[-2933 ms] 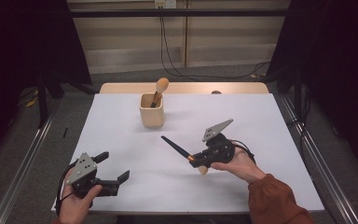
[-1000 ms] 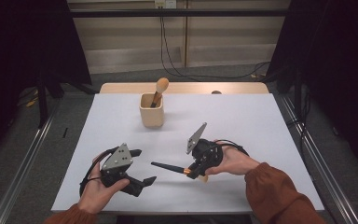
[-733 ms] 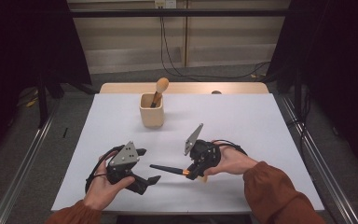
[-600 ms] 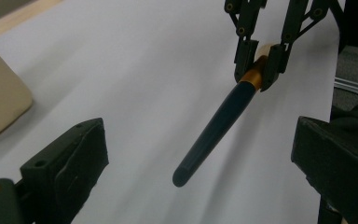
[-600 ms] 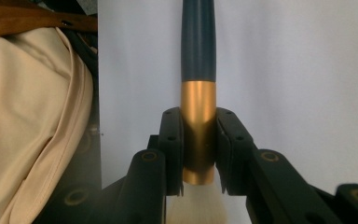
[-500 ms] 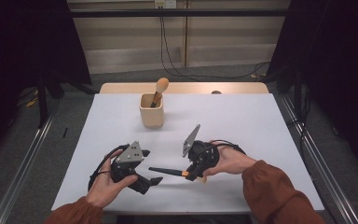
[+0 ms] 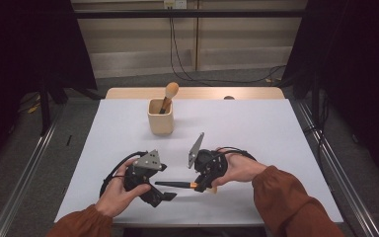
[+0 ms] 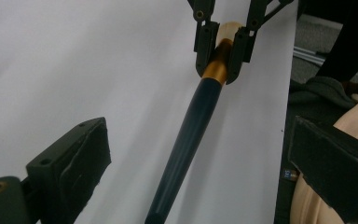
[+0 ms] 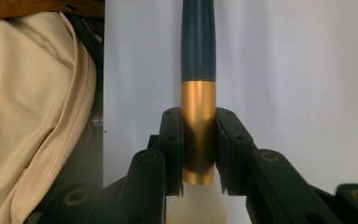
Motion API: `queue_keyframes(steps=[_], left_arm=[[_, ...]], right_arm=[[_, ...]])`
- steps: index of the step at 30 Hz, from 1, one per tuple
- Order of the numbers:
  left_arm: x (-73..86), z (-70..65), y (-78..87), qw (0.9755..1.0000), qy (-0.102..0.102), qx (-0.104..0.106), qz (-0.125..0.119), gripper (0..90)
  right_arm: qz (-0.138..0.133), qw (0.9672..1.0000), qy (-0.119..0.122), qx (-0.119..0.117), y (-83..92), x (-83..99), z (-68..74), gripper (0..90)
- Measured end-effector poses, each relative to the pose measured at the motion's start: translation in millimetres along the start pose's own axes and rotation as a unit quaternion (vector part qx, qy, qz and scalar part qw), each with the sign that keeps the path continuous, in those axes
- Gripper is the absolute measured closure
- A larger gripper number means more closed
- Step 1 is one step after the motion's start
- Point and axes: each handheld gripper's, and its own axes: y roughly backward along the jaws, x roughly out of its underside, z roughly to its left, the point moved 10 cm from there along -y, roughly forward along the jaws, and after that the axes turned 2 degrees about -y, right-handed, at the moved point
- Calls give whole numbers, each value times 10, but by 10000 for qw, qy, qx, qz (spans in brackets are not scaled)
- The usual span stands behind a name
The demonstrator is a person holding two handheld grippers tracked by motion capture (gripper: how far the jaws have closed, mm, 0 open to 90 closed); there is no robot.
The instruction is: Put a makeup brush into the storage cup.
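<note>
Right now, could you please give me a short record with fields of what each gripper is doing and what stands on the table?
right gripper: shut on the gold ferrule of the makeup brush
brush handle: dark blue, pointing toward the left gripper
left gripper jaws: open, either side of the handle, not touching it
wooden cup: upright, far side of table, holding a second brush
table: white surface

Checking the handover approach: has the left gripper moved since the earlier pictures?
Yes. The left gripper has shifted right along the table's near edge, toward the brush, away from the table's left side.
</note>
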Motion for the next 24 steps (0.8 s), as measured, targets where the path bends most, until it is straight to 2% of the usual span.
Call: queue_keyframes(steps=[2, 10, 12, 14, 19, 21, 24], left_arm=[[-15, -14, -25, 10000, -20, 11, 53, 53], [-15, -40, -78, 9994, -173, 154, 243, 54], [4, -71, -88, 9989, -180, 292, 331, 50], [35, -67, -108, 9983, -234, 253, 468, 49], [72, -52, -143, 9968, -249, 212, 732, 48], [85, -49, -151, 9955, -337, 198, 859, 47], [91, -55, -159, 9945, -348, 301, 940, 93]], right_arm=[[25, 10000, -19, 17, 9, 3, -5, 746], [161, 9997, 183, 62, 4, 11, -4, 746], [219, 9996, 185, 75, -12, 28, -7, 746], [258, 9996, 140, 63, -24, 36, -3, 746], [312, 9993, 207, 36, -52, 29, 4, 746], [319, 9992, 222, 37, -52, 29, 5, 746], [346, 9991, 225, 44, -47, 34, 6, 746]])
